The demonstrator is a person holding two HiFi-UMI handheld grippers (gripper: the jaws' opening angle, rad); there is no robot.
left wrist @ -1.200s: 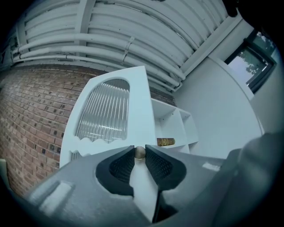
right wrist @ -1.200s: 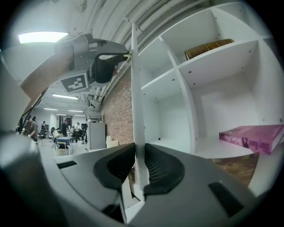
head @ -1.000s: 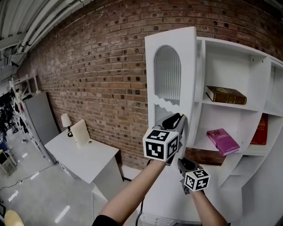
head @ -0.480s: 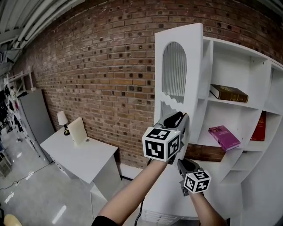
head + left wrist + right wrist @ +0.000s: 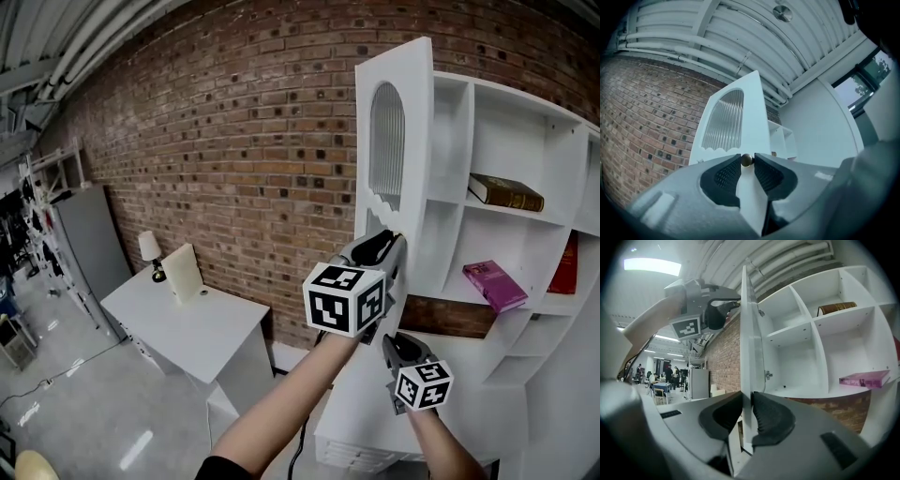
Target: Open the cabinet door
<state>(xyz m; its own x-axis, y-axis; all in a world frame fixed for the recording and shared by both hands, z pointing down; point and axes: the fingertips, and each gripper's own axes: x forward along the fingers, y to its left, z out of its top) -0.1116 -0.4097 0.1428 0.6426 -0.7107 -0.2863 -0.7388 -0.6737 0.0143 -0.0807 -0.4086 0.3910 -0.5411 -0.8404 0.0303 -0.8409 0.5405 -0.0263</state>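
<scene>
The white cabinet door [image 5: 394,141], with an arched ribbed-glass panel, stands swung out from the white shelf cabinet [image 5: 469,131]. My left gripper [image 5: 390,246] holds the small brass knob [image 5: 746,160] between its fingertips. Its jaws have just been opening, and the knob still sits between the pads. In the left gripper view the door [image 5: 740,122] rises straight ahead of the left gripper [image 5: 746,165]. Lower down, my right gripper [image 5: 397,347] is shut on the door's free edge. In the right gripper view that edge [image 5: 746,333] runs up between the pads of the right gripper [image 5: 750,412].
Inside the cabinet lie a brown book [image 5: 506,191], a pink book [image 5: 495,284] and a red book [image 5: 568,267]. A white desk [image 5: 187,323] with a small lamp [image 5: 150,251] stands at the left by the brick wall. A grey locker [image 5: 84,244] is further left.
The door has swung further toward the right of the head view and shows more edge-on. Both grippers have moved along with it, still on the knob and the edge.
</scene>
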